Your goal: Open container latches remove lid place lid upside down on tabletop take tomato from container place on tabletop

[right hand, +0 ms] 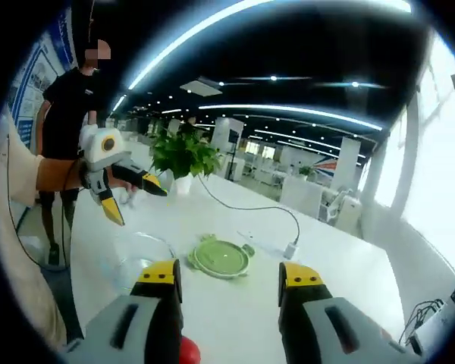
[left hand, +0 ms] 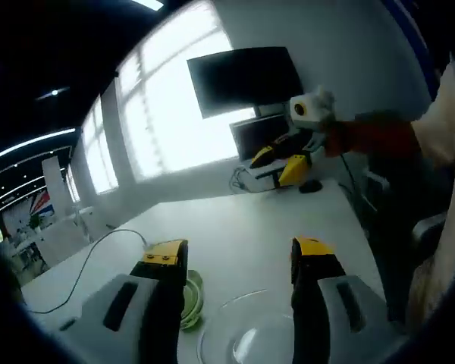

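My right claw stands spread, pinching nothing; a tomato sits low between its jaws, contact uncertain. My left claw is likewise spread above the clear bowl. The green lid lies on the white tabletop just beside the bowl. I judge the tomato placement to be the step in hand. Procedure: confirm the tomato rests on the tabletop, apart from the lid and the cable; withdraw the right claw straight back, jaws wide, so neither nudges it into rolling.
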